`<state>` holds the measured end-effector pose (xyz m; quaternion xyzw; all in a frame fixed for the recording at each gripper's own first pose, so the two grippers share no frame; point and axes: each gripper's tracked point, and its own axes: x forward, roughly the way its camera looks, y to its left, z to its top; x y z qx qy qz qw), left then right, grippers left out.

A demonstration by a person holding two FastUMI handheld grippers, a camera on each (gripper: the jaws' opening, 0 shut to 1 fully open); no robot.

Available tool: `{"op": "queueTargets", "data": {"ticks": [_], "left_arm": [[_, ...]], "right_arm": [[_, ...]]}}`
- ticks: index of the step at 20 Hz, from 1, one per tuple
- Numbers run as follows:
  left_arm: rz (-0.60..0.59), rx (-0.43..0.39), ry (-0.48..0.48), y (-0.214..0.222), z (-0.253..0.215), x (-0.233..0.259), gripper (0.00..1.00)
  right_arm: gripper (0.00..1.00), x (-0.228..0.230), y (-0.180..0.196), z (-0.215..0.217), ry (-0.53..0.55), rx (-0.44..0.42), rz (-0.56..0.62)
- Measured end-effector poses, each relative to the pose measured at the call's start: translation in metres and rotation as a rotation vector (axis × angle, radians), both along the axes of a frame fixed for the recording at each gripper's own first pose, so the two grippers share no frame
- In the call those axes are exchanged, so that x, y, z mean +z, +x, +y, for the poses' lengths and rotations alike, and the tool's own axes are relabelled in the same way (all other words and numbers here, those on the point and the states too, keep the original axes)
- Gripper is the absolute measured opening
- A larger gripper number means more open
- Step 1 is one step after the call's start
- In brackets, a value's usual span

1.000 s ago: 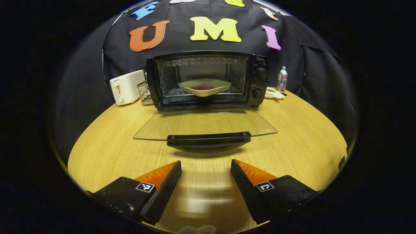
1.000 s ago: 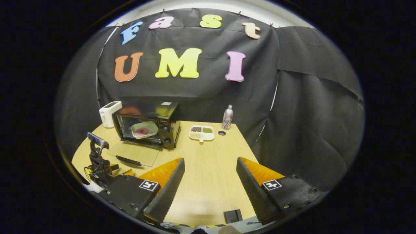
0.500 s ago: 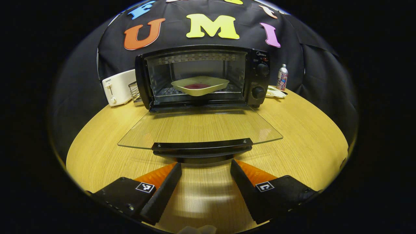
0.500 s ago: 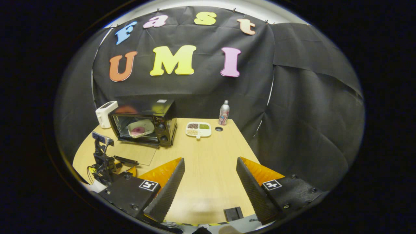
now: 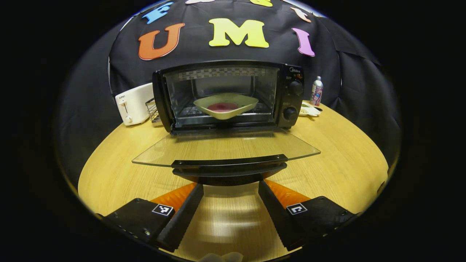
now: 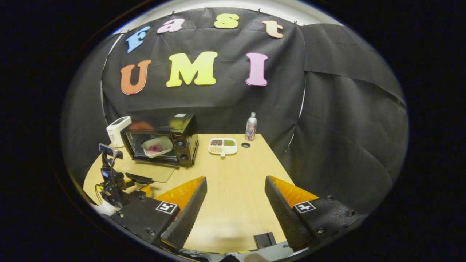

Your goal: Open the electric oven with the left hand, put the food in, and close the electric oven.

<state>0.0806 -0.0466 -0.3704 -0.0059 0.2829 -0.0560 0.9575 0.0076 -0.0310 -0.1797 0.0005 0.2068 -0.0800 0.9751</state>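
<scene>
Door (image 5: 225, 145) of the oven (image 5: 227, 94) hangs flat open, the dish (image 5: 225, 105) of food on the rack inside. Left gripper (image 5: 230, 187), fingers spread, sits just under the handle (image 5: 229, 166); lift evenly from the handle's middle and swing the glass up gently. Right gripper (image 6: 235, 203) hovers released, well apart.

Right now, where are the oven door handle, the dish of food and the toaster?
Oven door handle (image 5: 229, 163): left gripper view, middle of the black bar.
Dish of food (image 5: 225, 105): left gripper view, its inside, on the red food.
Toaster (image 5: 133, 103): left gripper view, its white front face.
</scene>
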Motion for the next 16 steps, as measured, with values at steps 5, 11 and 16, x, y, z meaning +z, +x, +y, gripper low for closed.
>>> {"op": "queueTargets", "data": {"ticks": [5, 11, 16], "left_arm": [[-0.056, -0.021, 0.005, 0.018, 0.003, 0.04, 0.97], [-0.11, -0.025, 0.0, 0.052, 0.004, 0.082, 0.97], [-0.148, -0.016, -0.01, 0.082, 0.002, 0.106, 0.98]], "right_arm": [[1.0, -0.006, 0.001, -0.002, 0.037, -0.019, -0.005], [1.0, -0.014, 0.001, -0.01, 0.086, -0.068, -0.013], [0.96, -0.015, 0.0, -0.013, 0.095, -0.09, -0.02]]}}
